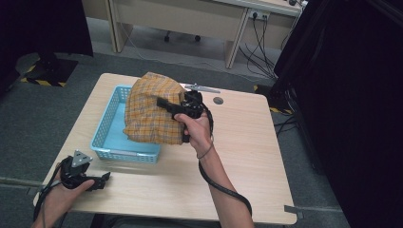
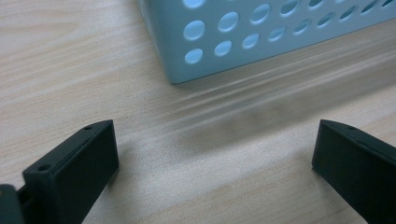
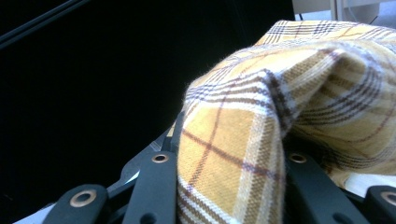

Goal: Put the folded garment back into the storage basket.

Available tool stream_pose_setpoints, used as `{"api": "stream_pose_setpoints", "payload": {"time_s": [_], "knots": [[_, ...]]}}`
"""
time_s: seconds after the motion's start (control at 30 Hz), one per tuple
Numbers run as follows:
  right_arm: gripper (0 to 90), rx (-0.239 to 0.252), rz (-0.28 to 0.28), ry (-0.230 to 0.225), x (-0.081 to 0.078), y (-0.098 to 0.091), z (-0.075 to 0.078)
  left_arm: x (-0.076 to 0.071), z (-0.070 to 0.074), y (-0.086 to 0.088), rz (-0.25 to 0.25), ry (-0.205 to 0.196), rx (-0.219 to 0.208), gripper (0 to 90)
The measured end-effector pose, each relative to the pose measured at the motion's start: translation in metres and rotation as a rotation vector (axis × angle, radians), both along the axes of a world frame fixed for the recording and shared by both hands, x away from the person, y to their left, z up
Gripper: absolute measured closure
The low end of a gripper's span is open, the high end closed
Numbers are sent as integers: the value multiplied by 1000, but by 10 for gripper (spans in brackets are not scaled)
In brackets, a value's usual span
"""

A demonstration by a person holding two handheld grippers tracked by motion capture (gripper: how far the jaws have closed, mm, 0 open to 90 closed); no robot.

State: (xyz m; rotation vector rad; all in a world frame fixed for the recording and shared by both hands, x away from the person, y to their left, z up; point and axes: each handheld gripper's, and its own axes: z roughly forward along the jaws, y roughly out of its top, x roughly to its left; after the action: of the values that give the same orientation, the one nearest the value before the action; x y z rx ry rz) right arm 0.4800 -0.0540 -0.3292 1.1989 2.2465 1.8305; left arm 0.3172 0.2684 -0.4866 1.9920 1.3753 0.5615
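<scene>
Cloth (image 1: 152, 111) hangs lengthwise downward into basket (image 1: 107, 135).

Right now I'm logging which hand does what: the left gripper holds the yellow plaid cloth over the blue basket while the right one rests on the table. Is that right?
The hands are swapped. The high view shows the right gripper holding the yellow plaid cloth over the blue basket, its jaws clamped on a fold, while the left gripper rests open on the table.
</scene>
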Motion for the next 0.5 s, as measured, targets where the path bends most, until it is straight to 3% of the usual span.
{"api": "stream_pose_setpoints", "payload": {"time_s": [0.5], "knots": [[696, -7, 8, 48, 10, 33, -11, 0, 0, 0, -3, 0, 1, 0]]}}
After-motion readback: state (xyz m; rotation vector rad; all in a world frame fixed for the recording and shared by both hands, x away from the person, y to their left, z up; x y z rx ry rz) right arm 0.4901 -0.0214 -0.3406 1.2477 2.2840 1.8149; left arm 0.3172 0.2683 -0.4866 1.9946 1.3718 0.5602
